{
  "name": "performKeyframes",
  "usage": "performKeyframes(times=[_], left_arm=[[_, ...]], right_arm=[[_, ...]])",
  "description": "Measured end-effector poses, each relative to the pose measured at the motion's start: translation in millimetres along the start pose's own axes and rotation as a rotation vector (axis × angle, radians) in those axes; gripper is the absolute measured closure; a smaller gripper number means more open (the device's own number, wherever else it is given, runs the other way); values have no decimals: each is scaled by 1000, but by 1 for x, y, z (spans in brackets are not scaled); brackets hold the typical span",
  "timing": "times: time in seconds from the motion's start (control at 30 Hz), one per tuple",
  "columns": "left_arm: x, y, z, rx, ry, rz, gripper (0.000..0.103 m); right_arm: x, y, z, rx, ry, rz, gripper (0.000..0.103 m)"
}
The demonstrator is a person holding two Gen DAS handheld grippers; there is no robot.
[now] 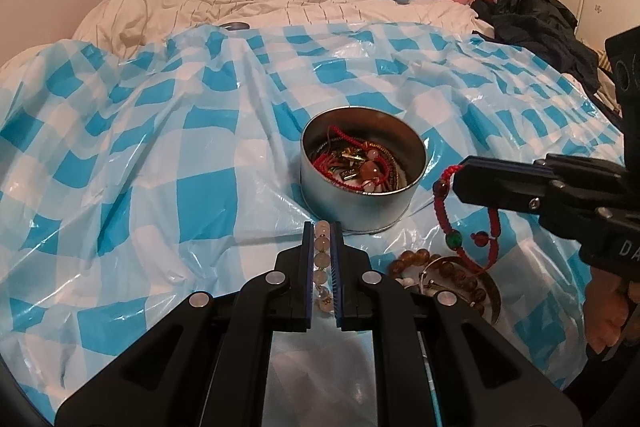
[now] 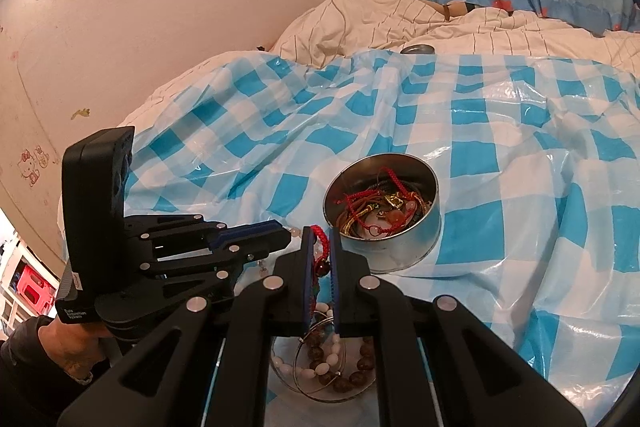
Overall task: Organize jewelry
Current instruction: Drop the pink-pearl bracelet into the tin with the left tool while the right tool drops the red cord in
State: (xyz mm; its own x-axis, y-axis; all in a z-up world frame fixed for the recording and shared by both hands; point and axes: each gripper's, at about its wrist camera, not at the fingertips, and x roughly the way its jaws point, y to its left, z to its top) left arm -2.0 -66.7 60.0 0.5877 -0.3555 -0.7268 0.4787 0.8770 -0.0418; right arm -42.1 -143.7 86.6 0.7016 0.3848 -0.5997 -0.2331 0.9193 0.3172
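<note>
In the left wrist view, the left tongs (image 1: 322, 227) at lower centre are clenched on a pale bead bracelet (image 1: 321, 259), which runs back between the pads toward the camera. Just beyond them the tin (image 1: 362, 163) stands on the checked sheet (image 1: 160, 147) over the bed, already holding a tangle of red cords and beads. At right, the right tongs (image 1: 456, 179) grip a red cord bracelet (image 1: 464, 227) that hangs down in a loop, its lower end reaching a dish (image 1: 494, 291) of brown beads at lower right. In the right wrist view, the right tongs (image 2: 322, 239) at lower centre pinch the red cord bracelet (image 2: 320, 235), the tin (image 2: 382, 211) just past them to the right, the left tongs (image 2: 286, 233) entering from the left. This view alone shows the dish (image 2: 316, 397) from above, with white beads, brown beads and a wire bangle still in it; the left view alone shows how far the red loop dangles. Risks, as I judge them: the dangling loop may snag on beads in the dish and drag them out, and with 2 tongs so near the tin, one may knock it or tip it on the soft, slippery sheet.
</note>
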Motion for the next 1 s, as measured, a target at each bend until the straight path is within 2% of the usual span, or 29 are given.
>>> performKeyframes(times=[0.43,1.0], left_arm=[[-8,-5,9,-10,-45,-8,96],[-8,-10,16,-12,-59,-12,96]], right_arm=[[-3,-2,1,5,-5,-10,95],[-5,-4,2,9,-13,-14,95]])
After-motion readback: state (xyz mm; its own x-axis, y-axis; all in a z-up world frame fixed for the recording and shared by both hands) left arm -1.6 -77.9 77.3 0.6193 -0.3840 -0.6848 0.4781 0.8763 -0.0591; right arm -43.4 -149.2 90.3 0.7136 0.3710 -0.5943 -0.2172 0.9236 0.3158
